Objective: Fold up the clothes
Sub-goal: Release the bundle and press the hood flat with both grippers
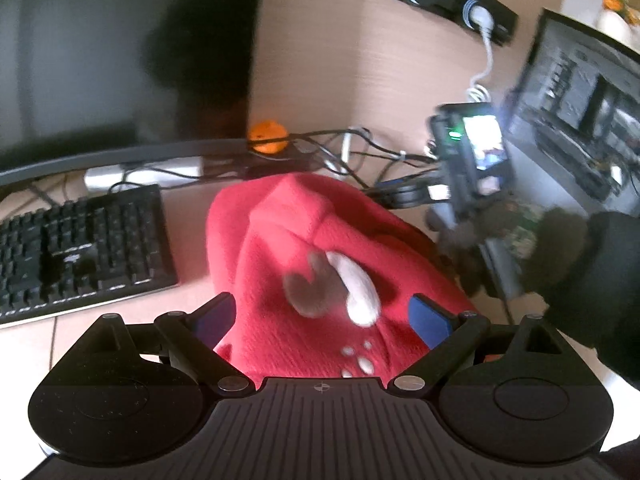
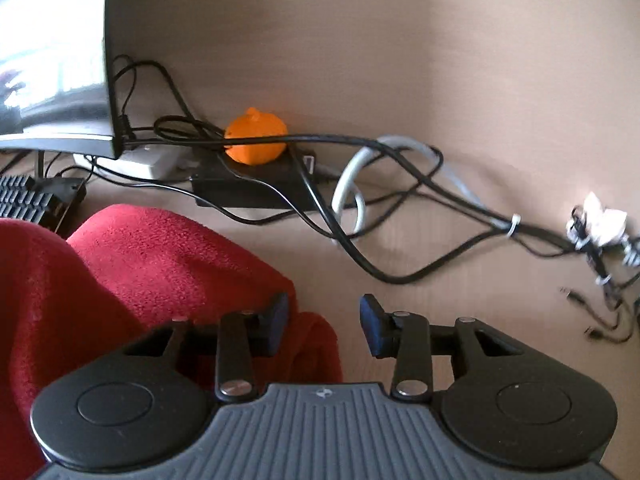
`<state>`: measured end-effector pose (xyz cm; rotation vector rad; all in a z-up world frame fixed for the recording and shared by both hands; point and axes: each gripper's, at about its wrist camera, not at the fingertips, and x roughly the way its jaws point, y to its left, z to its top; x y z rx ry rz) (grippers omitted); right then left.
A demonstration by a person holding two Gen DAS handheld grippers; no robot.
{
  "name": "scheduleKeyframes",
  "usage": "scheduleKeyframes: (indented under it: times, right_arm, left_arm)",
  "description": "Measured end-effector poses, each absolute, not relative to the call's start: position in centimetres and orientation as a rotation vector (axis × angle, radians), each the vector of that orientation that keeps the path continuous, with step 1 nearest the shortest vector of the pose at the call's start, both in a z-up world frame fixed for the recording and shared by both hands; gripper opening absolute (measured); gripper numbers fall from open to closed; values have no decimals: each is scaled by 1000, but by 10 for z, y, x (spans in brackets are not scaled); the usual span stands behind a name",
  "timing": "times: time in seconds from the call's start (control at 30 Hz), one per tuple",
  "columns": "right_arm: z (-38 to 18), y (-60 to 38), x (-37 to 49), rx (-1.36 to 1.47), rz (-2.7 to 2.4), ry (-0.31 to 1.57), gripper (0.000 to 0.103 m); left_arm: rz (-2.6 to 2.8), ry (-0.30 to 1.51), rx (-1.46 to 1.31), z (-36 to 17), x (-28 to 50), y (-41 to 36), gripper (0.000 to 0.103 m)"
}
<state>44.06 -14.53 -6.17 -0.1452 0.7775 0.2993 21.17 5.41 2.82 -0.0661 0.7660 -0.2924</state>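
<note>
Left gripper (image 1: pixel 322 314) spread wide around the bunched red garment (image 1: pixel 320 248), gripping nothing; right gripper (image 2: pixel 324 322) likewise released, at the garment's right edge. Garment heaped on the counter (image 2: pixel 460 320), right of the keyboard (image 1: pixel 80 248). Risk: closing on too many layers, or dragging fleece into the cables (image 2: pixel 360 240) behind.

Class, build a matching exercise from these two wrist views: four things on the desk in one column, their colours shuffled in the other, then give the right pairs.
Things:
1. garment
2. keyboard
3. small round object by the wall
4. looped cable

Colours:
A. black
B. light grey
C. red
D. orange

Pairs: 1-C, 2-A, 3-D, 4-B
</note>
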Motion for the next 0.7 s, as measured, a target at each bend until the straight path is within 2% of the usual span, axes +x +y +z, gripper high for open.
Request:
scheduleKeyframes:
  times: [0.2,0.33,0.4,0.57,0.7]
  right_arm:
    - [-63,-157,444,-90,321,792,47]
    - [-48,-183,438,58,357,790,53]
    - [-41,-196,433,126,379,789,66]
    - [-23,-214,408,208,445,792,87]
    - [-8,-215,381,203,478,806,94]
  left_arm:
    - [-319,767,-21,24,209,39,96]
    - [-306,772,-27,22,209,40,96]
    - [-286,775,-41,22,208,42,96]
    - [-224,796,-89,17,202,46,96]
    - [-183,829,-104,8,190,47,96]
